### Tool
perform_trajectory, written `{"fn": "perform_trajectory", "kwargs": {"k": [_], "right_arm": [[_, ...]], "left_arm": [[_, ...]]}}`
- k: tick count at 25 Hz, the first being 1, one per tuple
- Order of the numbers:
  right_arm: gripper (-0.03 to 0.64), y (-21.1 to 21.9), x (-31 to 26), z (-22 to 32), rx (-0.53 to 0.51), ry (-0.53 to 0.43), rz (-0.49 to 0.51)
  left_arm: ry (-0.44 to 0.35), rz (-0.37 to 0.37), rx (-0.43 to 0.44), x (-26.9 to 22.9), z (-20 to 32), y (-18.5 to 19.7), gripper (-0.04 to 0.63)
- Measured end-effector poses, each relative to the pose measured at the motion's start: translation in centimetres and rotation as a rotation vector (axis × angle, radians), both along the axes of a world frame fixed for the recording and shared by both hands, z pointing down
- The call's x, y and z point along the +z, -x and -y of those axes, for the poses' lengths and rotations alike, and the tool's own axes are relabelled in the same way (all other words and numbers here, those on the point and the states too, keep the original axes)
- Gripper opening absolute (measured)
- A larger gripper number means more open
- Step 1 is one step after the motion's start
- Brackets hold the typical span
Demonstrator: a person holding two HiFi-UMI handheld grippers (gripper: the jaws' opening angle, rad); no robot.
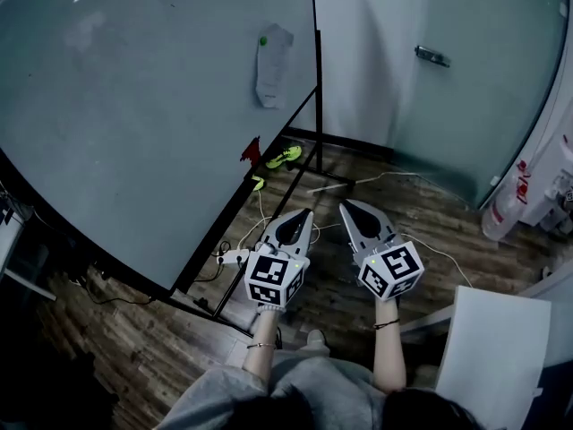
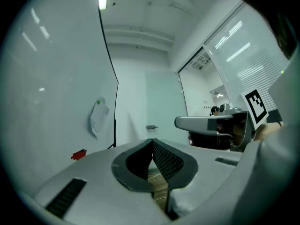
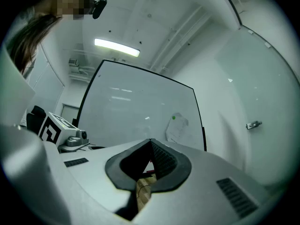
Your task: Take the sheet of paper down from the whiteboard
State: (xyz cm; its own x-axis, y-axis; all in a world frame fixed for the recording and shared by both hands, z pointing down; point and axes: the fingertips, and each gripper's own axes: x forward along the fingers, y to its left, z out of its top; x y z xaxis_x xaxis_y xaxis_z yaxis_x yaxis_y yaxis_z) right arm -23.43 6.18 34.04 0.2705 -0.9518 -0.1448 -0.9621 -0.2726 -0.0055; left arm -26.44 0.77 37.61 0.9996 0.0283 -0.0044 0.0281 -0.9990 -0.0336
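Note:
A crumpled white sheet of paper point(image 1: 272, 64) hangs near the right edge of the whiteboard point(image 1: 134, 106), pinned at its top by a green magnet point(image 1: 263, 40). The left gripper view shows the paper point(image 2: 99, 117) far ahead on the left; the right gripper view shows the paper point(image 3: 178, 129) ahead on the board. My left gripper point(image 1: 306, 213) and right gripper point(image 1: 346, 206) are held side by side low in front of me, well short of the paper. Both are shut with nothing between the jaws.
A red eraser point(image 1: 251, 151) sits on the board below the paper. Cables and yellow-green objects point(image 1: 283, 157) lie on the wood floor by the board's black stand. A glass door with a handle point(image 1: 431, 56) is behind. A white chair point(image 1: 492, 352) stands at my right.

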Motion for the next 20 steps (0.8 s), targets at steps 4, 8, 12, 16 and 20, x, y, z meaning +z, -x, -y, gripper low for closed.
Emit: {"fn": "perform_trajectory", "kwargs": {"k": [4,8,12,16,20], "right_arm": [[0.000,-4.0,0.5,2.3,-0.026,0.013,0.010],[0.000,-7.3,1.4,4.4,-0.040,0.026,0.022],[0.000,-9.5,1.8,5.8,-0.054,0.011,0.040],[0.000,-11.4,2.3,7.2,-0.079,0.013,0.044],[0.000,-14.3,2.4,9.2,-0.125,0.029,0.029]], "left_arm": [[0.015,0.008,-0.023,0.4,2.4,-3.9,0.006],[0.029,0.019,-0.038,1.0,4.3,-6.9,0.006],[0.010,0.032,-0.045,1.4,5.4,-9.0,0.006],[-0.011,0.037,-0.088,1.4,7.1,-10.9,0.006],[-0.031,0.040,-0.139,1.2,9.0,-13.5,0.006]]}}
